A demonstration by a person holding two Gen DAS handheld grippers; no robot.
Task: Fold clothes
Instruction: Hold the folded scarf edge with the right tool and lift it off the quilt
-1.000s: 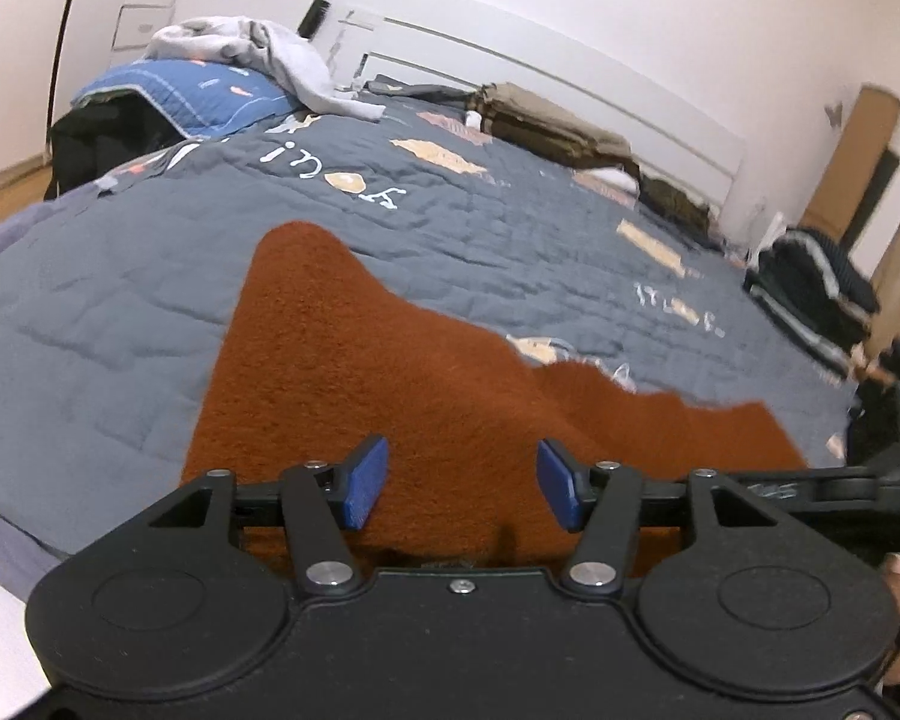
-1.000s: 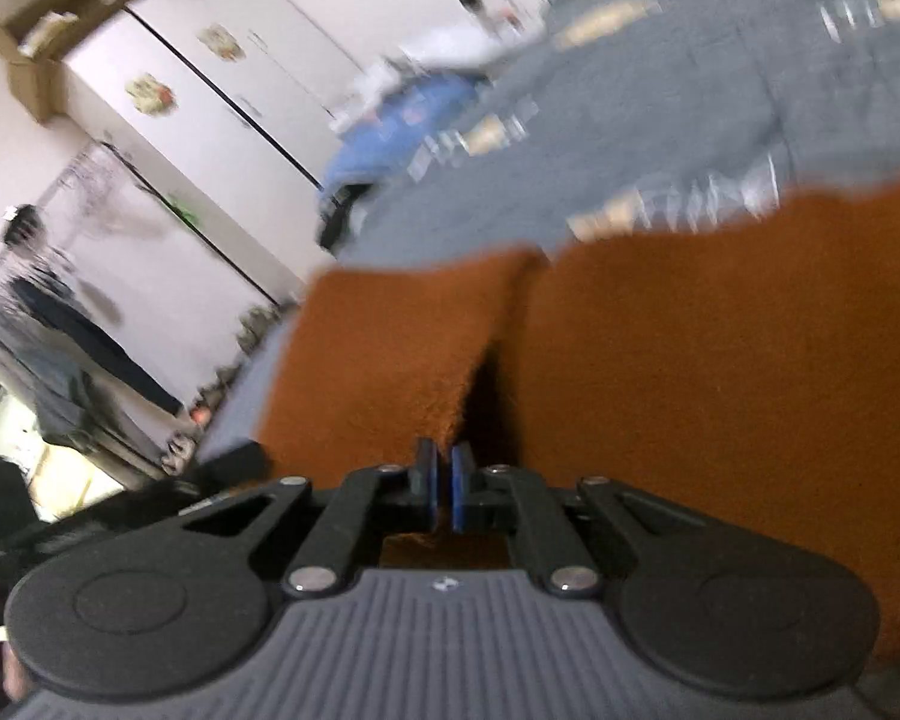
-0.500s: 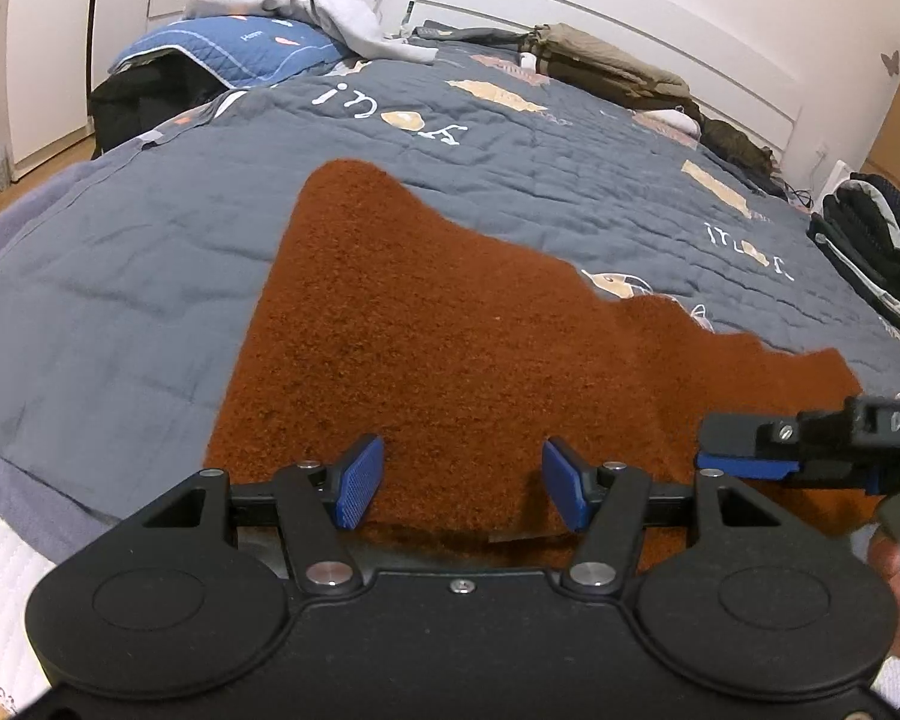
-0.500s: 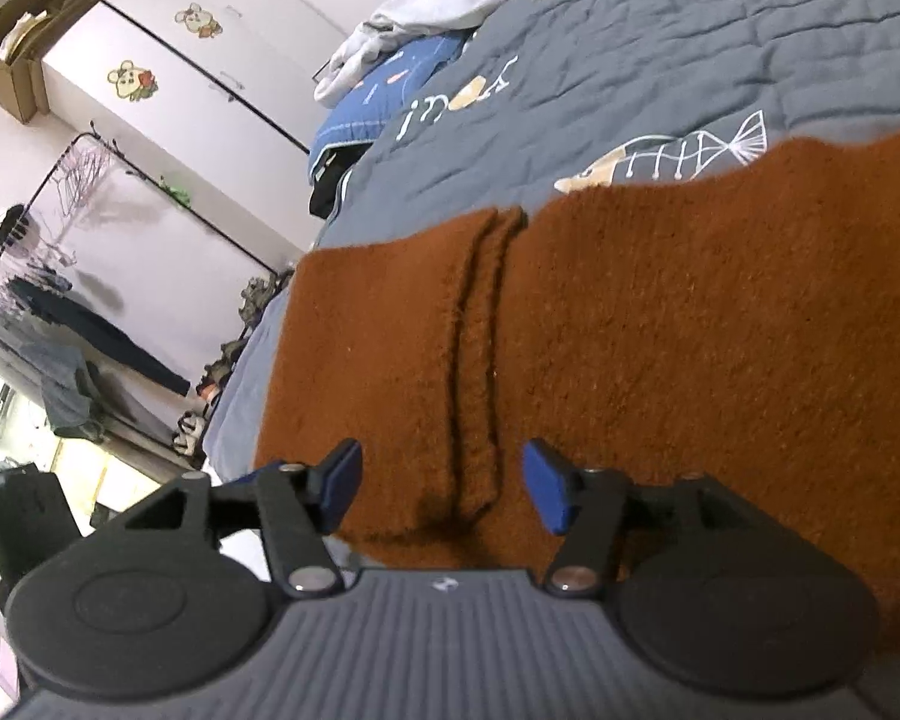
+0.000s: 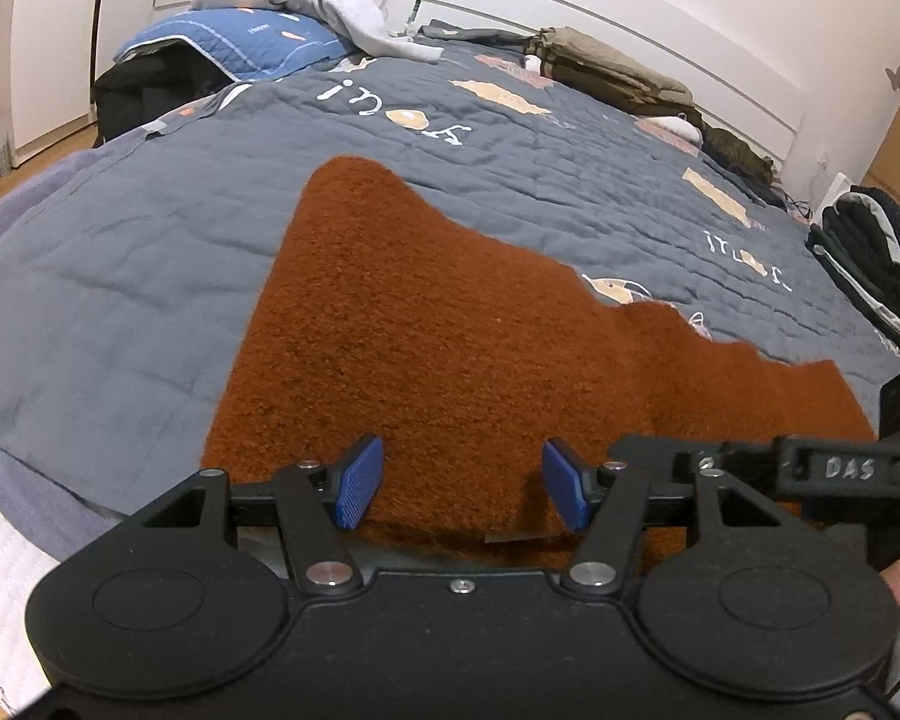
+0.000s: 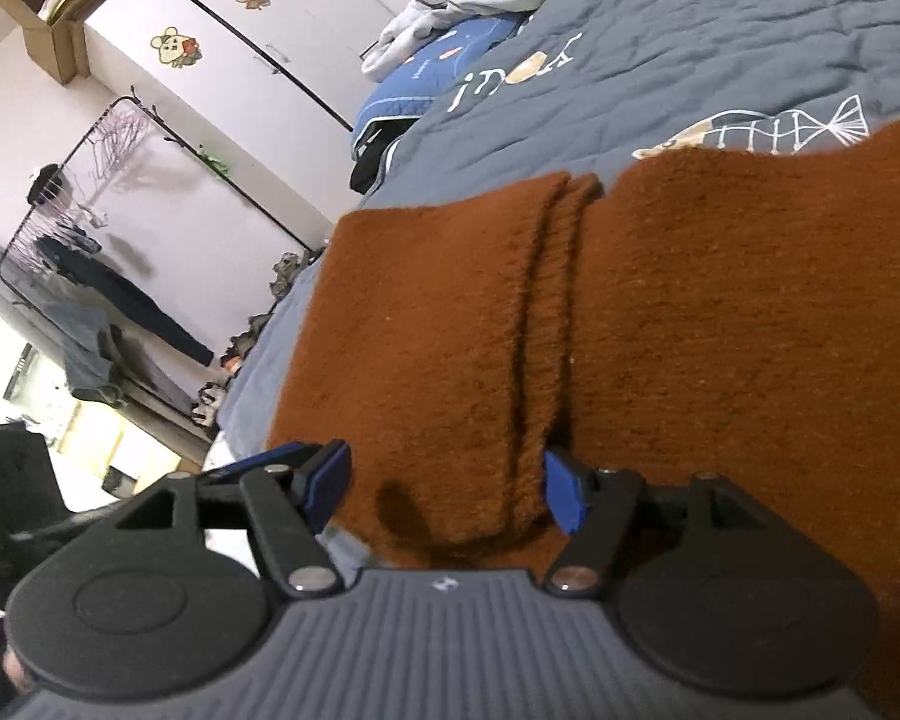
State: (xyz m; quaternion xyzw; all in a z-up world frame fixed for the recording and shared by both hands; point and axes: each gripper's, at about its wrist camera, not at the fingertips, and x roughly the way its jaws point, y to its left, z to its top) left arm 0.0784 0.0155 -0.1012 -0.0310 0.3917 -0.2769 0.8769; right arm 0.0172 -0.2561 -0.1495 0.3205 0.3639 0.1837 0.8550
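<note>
Lying flat on the quilt (image 5: 120, 276), rust sweater (image 5: 450, 348), long axis sideways

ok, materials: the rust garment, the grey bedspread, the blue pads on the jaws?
Rust garment: looks like a thick fuzzy knit, wool or acrylic; nubby matte pile, ribbed cuff edge in the right wrist view. Grey bedspread: quilted woven fabric, likely cotton or polyester; stitched lines, soft puckers, printed motifs. Blue pads: probably rubber or textured plastic; fine ridged matte face.

Grey quilt (image 5: 120, 276), clothes rack (image 6: 90, 192)
</note>
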